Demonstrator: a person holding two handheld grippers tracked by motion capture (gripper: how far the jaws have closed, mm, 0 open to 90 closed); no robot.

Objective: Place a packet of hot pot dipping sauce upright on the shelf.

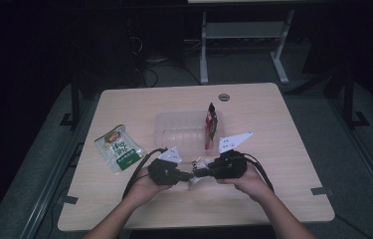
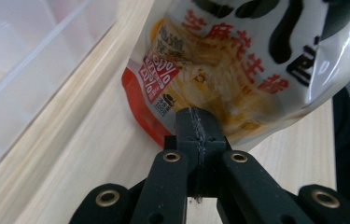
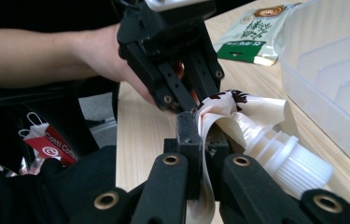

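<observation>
High view: pouch (both grippers clamped) beside tray.

Both tools clamped, tip-to-tip

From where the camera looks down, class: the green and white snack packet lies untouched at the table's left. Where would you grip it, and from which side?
Grip the green and white snack packet at its flat sealed edge nearest the left gripper, coming in low from that side. It lies flat on the table, so only a thin rim offers the jaws a pinch. Both grippers are now shut on the spouted pouch, so free one first.
</observation>
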